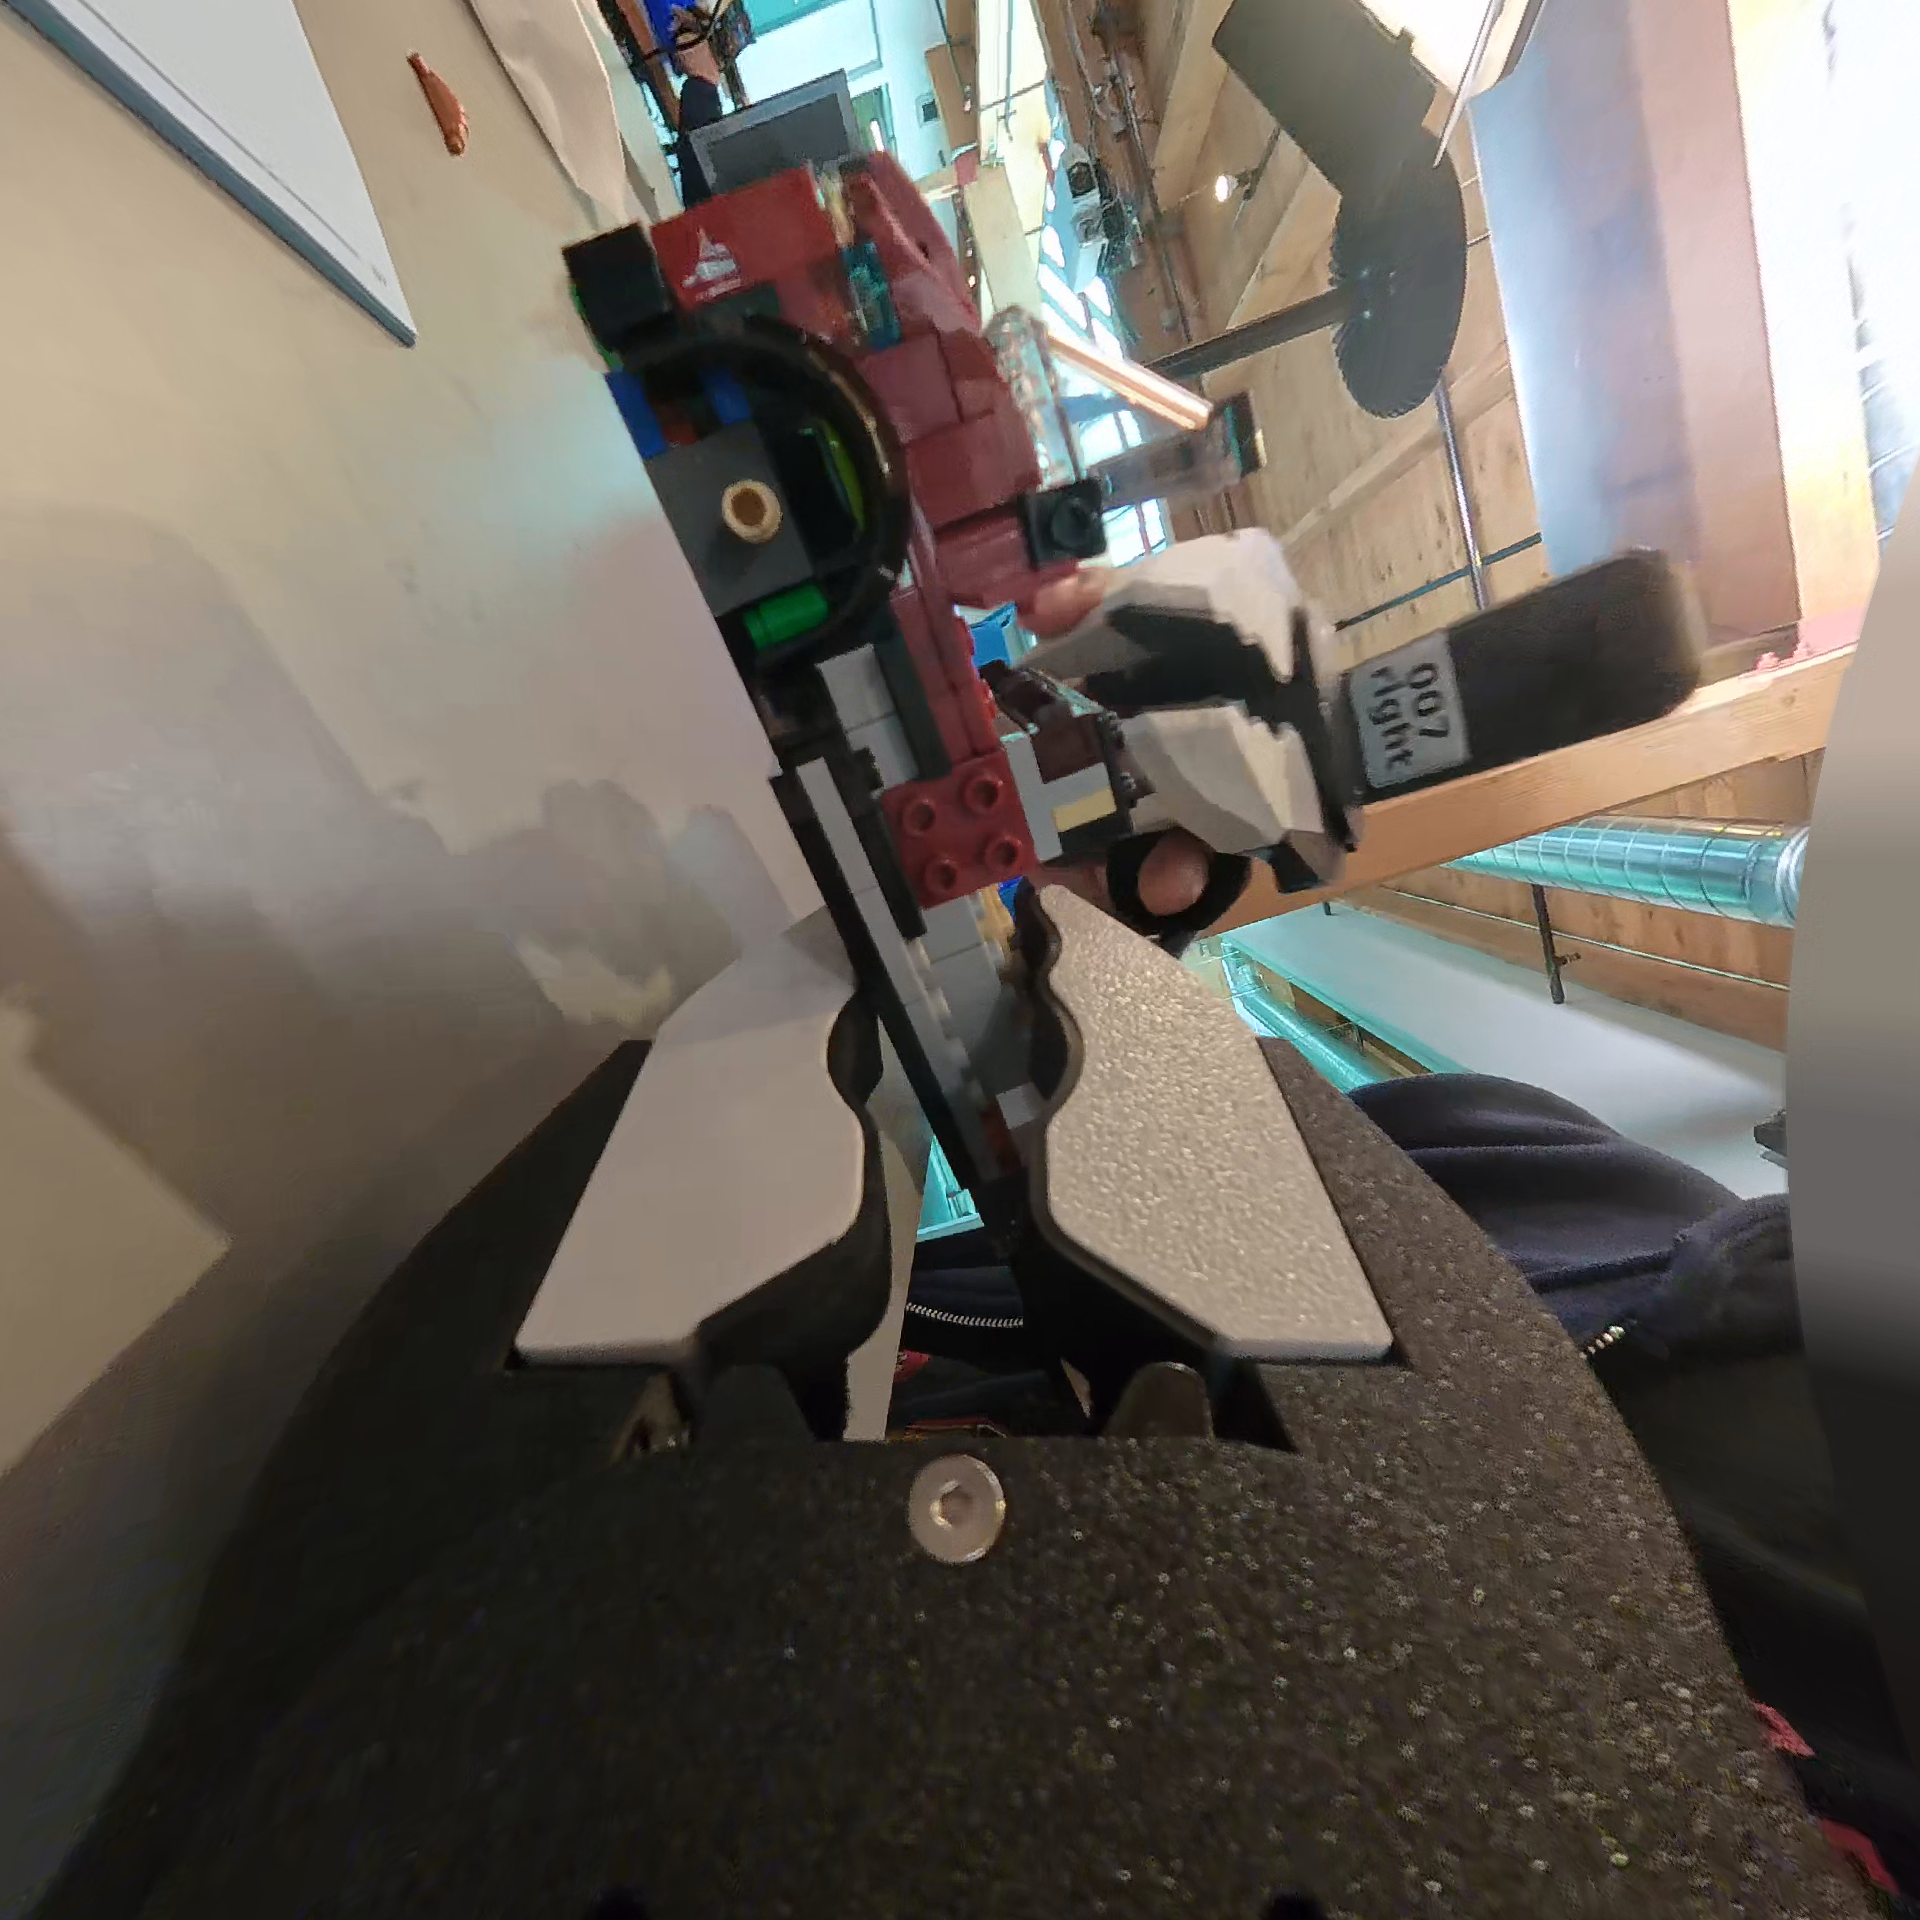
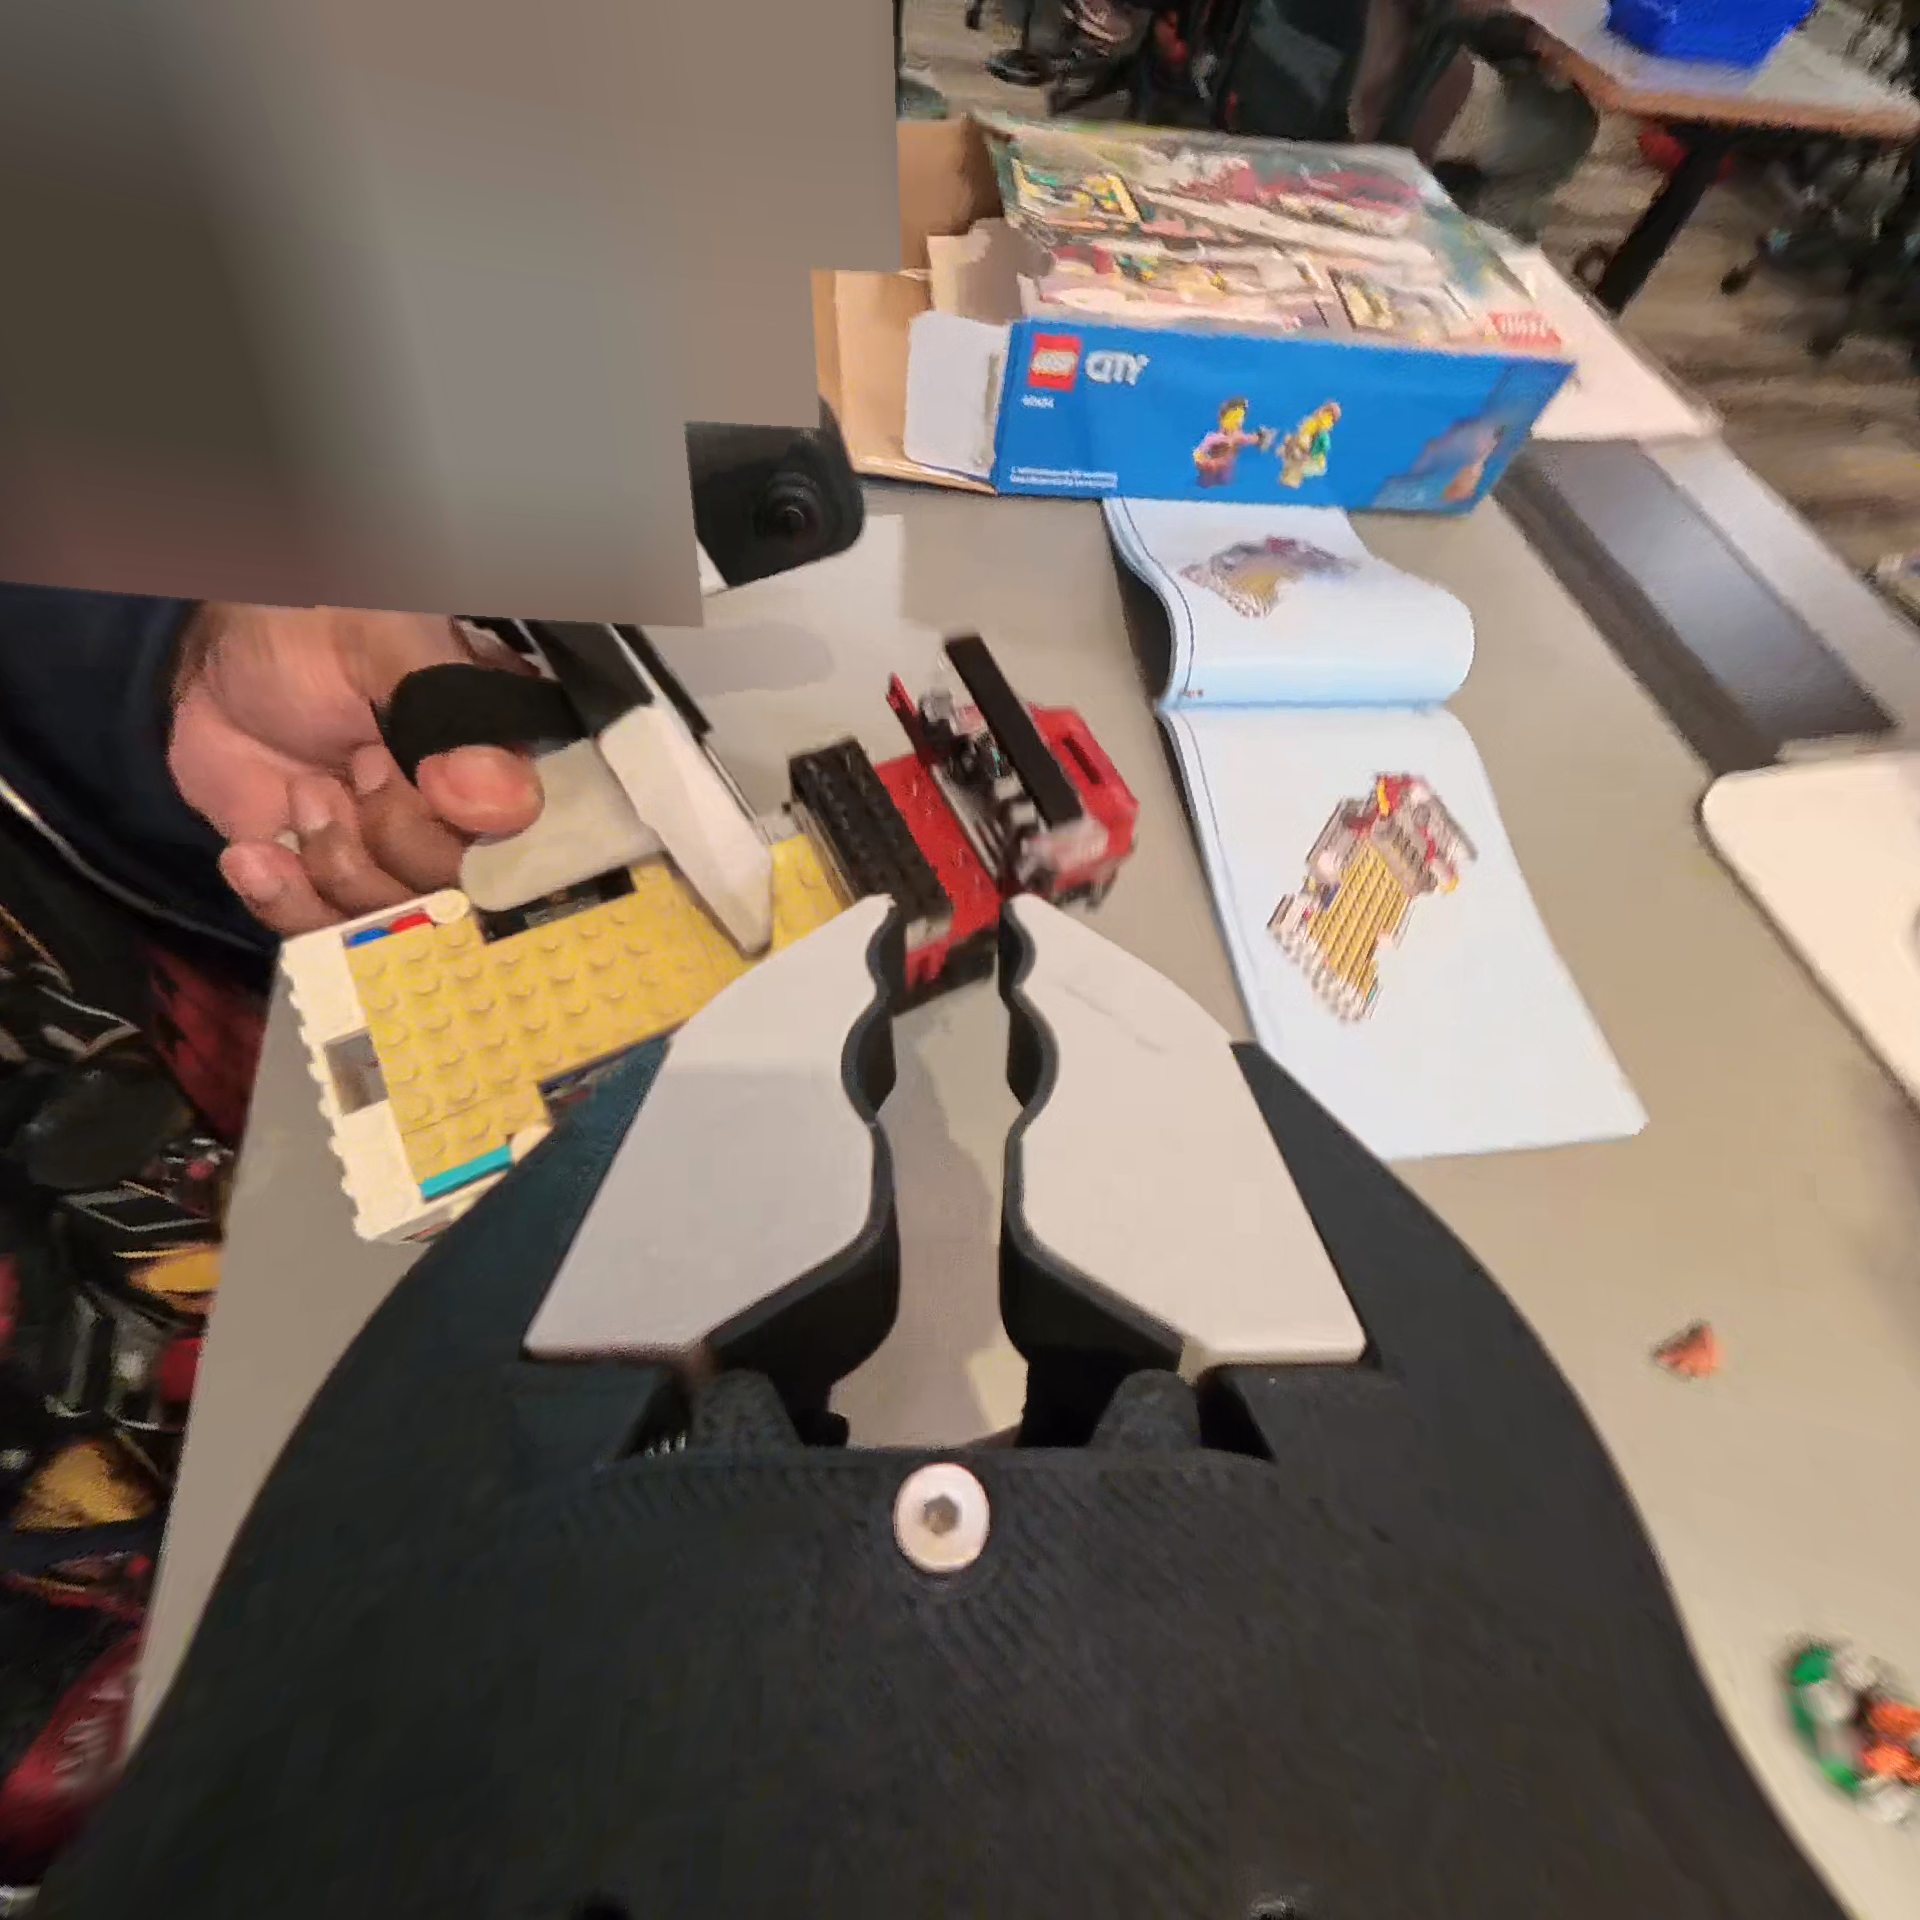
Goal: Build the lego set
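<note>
Brick model (image 1: 831,582): left gripper (image 1: 935,925) clamped on its grey edge. Right gripper (image 2: 948,914) pinches red section (image 2: 935,821). Booklet (image 2: 1455,1039) lies open beside.

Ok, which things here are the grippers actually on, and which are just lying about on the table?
In hand: brick model, clamped by left gripper; its red end between right gripper fingertips.
Lying about: blue box, open booklet, loose pieces.

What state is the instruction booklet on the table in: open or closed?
Open. The instruction booklet lies spread flat on the grey table, two pages showing, one curling at the spine.
</note>
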The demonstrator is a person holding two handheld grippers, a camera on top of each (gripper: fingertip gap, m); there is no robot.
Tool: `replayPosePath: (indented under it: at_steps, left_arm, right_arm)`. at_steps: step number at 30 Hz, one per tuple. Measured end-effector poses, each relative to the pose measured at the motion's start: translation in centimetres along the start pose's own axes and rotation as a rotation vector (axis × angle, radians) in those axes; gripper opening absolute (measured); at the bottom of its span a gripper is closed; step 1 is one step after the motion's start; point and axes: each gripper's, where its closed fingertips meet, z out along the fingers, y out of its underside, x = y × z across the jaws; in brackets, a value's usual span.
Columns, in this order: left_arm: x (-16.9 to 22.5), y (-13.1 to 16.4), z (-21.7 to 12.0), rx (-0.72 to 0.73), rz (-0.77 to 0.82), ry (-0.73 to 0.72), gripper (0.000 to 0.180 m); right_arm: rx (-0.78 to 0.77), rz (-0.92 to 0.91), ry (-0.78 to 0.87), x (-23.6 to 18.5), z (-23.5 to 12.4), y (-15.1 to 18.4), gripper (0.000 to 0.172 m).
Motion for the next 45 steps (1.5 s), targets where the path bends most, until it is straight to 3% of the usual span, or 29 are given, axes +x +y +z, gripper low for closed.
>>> replayPosePath:
  at_steps: [7,16,26,34,42,45]
  left_arm:
    - [1.5,0.3,0.2,-0.026,0.212,0.021,0.025]
    - [1.8,0.2,0.4,-0.052,0.316,0.021,0.025]
    - [1.5,0.9,0.6,-0.142,0.436,-0.021,0.025]
    - [1.0,1.8,0.7,-0.23,0.492,-0.066,0.051]
    - [0.8,1.5,0.7,-0.201,0.436,-0.073,0.045]
    - [0.6,1.0,0.7,-0.176,0.4,-0.079,0.032]
  right_arm:
    - [0.069,0.49,-0.234,-2.7,0.1,3.9,0.022]
    - [0.174,0.704,-0.525,-4.4,0.0,3.1,0.038]
    - [0.188,0.731,-0.584,-5.0,1.0,3.3,0.028]
    - [0.198,0.755,-0.551,-4.6,0.9,3.7,0.028]
    - [0.184,0.727,-0.538,-4.6,1.2,4.0,0.028]
    - [0.161,0.694,-0.52,-4.7,1.4,4.1,0.028]
